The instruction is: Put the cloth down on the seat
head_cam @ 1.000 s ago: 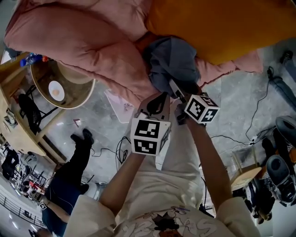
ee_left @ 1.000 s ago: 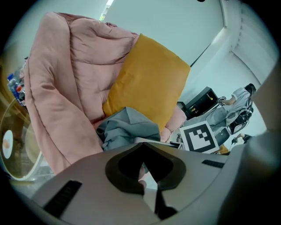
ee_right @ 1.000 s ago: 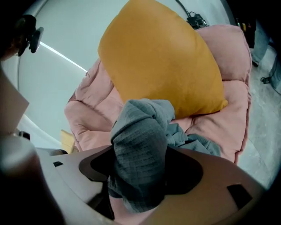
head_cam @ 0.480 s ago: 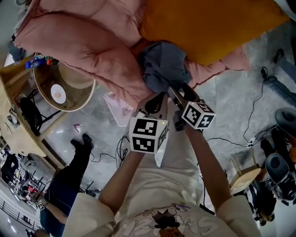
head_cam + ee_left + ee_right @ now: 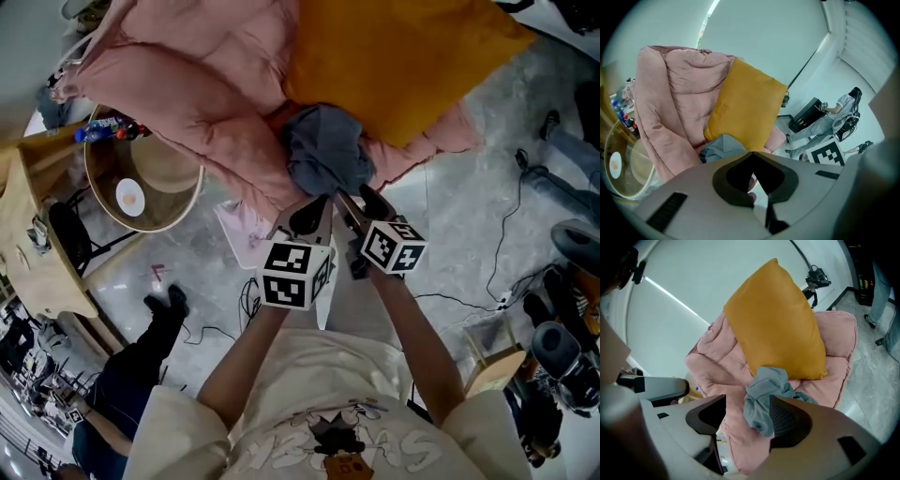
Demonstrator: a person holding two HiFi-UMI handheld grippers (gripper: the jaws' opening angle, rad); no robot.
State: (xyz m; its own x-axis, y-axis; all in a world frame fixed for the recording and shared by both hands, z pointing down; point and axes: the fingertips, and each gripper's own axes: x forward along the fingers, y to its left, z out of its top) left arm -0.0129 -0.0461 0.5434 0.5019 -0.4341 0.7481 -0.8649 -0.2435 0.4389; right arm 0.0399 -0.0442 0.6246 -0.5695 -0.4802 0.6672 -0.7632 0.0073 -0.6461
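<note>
The grey cloth (image 5: 322,150) lies crumpled on the pink cushioned seat (image 5: 202,103), bunched against the near edge of the orange pillow (image 5: 394,56) that leans on the seat's back. One loose end droops toward the seat's near edge.

Both grippers are held side by side just near of the cloth, pointing at it. The right gripper (image 5: 747,403) has its jaws wide apart and closing. In the right gripper view the cloth's hanging end shows in the gap between them, close beside the right-hand pad, but neither pad presses on it, so the cloth rests on the seat alone. The left gripper (image 5: 751,154) has its jaws together at the tips, with nothing caught between them. The cloth and pillow show beyond its tips.

To the left of the seat stands a round wooden tub (image 5: 141,183) with bottles (image 5: 111,128) at its far rim. On the grey floor (image 5: 469,216) cables trail at the right, and another person's dark-clothed leg (image 5: 155,333) shows at the near left.
</note>
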